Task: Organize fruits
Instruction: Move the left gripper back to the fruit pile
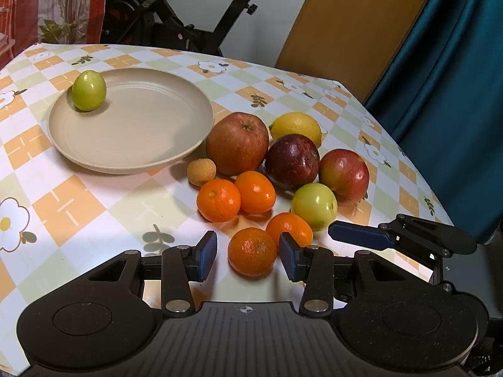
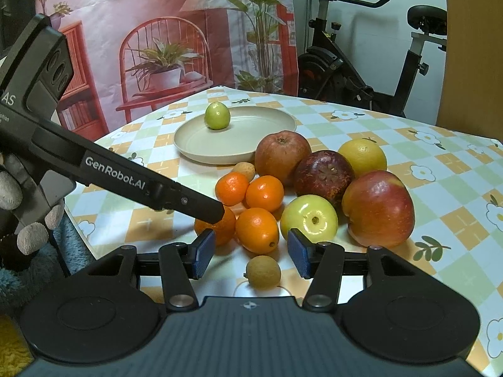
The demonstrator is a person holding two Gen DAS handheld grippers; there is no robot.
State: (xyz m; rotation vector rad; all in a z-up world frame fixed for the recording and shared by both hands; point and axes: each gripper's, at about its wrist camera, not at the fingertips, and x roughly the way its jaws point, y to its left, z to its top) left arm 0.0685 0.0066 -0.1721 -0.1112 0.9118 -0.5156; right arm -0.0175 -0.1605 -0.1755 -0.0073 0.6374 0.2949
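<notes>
My left gripper [image 1: 248,257] is open around a mandarin [image 1: 253,251] on the table; a gap shows at its left pad, and the right pad is very close to it. My right gripper [image 2: 251,256] is open, with a small brown longan [image 2: 263,271] lying loose between its fingers and another mandarin [image 2: 257,231] just ahead. A beige plate [image 1: 141,144] holds one small green fruit [image 1: 89,91]. Beside the plate cluster a large apple [image 1: 238,143], a lemon [image 1: 295,127], a dark red fruit [image 1: 292,161], a red apple [image 1: 344,176] and a green apple [image 1: 314,205].
Two more mandarins [image 1: 218,200] and a second longan [image 1: 201,172] lie near the plate. The checked tablecloth [image 1: 78,207] ends close at the right, by a teal curtain [image 1: 456,94]. An exercise bike [image 2: 361,72] stands behind. A gloved hand [image 2: 31,235] holds the left gripper.
</notes>
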